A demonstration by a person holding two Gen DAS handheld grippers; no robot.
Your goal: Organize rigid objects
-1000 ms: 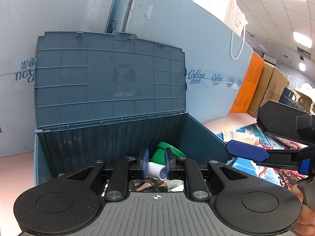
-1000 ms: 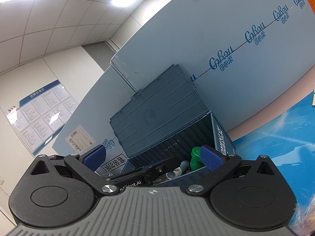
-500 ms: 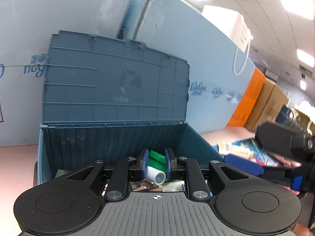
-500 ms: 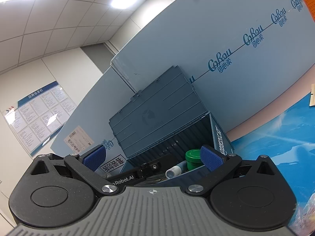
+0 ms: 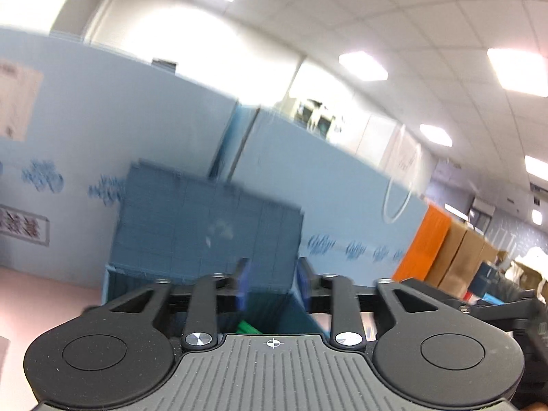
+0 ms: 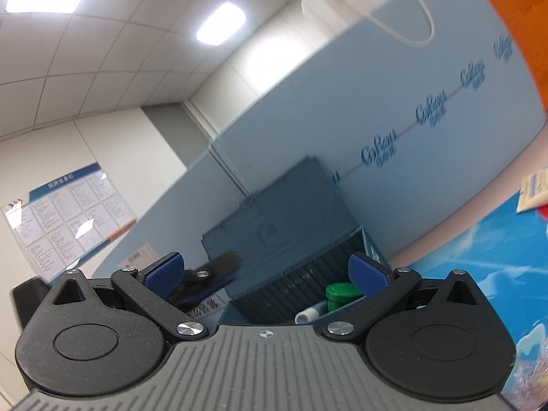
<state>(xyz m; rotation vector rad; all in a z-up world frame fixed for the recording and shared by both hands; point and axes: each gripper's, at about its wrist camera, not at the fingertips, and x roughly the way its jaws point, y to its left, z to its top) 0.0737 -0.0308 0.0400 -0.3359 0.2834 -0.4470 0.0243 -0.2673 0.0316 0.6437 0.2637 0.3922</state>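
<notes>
Standing with its hinged lid raised against a pale blue panel, the blue storage box [image 6: 308,250] sits on the far side of the table, ahead of both grippers. Inside it, the right wrist view shows a green-capped container [image 6: 340,294] and, just to its left, a white tube [image 6: 310,313] lying tilted with its open end toward the camera.

The left gripper [image 5: 272,282] has just been opening its jaws. They now stand parted with nothing between them, and the box interior shows through the gap, with a green piece [image 5: 248,327] low in it. This view is motion-blurred, so the emblem on the lid cannot be read.

The right gripper [image 6: 267,274] has its blue pads [image 6: 364,275] spread wide and empty.

Legible writing:
- The blue panel [image 6: 394,109] carries a repeated "Cobou" logo in dark blue script, with smaller characters beneath that cannot be read.
- A blue-bordered wall notice [image 6: 65,219] at far left holds a grid of text too small to read.
- A printed leaflet [image 6: 534,188] lies at the right edge beside a colourful table mat [image 6: 496,257]; its text is unreadable.
</notes>
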